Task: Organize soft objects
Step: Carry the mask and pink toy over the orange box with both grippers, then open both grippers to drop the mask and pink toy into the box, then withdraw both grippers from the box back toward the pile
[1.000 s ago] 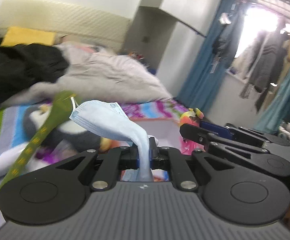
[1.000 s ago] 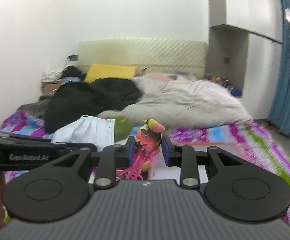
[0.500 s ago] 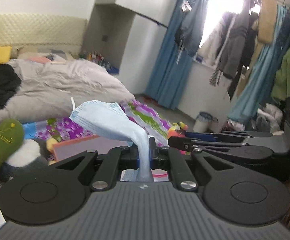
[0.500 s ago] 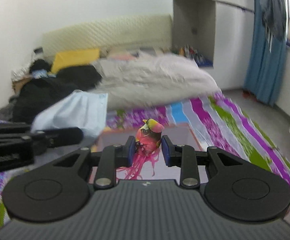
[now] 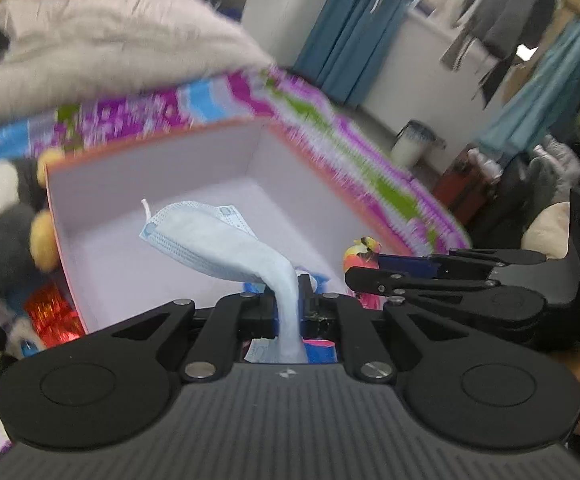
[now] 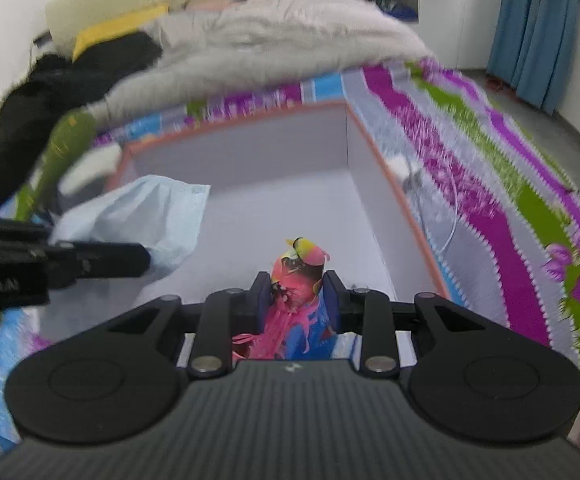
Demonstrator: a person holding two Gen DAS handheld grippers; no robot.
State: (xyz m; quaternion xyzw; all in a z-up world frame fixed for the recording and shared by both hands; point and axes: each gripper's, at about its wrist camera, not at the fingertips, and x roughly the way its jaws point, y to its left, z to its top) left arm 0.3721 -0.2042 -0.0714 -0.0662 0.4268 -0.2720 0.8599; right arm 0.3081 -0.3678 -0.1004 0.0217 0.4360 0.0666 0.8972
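Bed [image 6: 501,184] spread with a zigzag blanket [image 6: 489,132] in purple, green, blue and grey. Directly on it: an open box [image 6: 393,184] with orange rim and pale inside, a rumpled grey duvet [image 6: 290,36] behind it, black clothing [image 6: 62,84] to the left, a yellow pillow [image 6: 118,28] at the headboard. Left of the box, plush toys [image 5: 2,224] and a shiny red packet [image 5: 50,312], blurred.

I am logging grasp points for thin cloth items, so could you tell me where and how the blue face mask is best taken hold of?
Grip the face mask at one short end, bunched narrow, coming from below, as the left claw does now. The flat pleated sheet then stands free above the jaws, over the open box.
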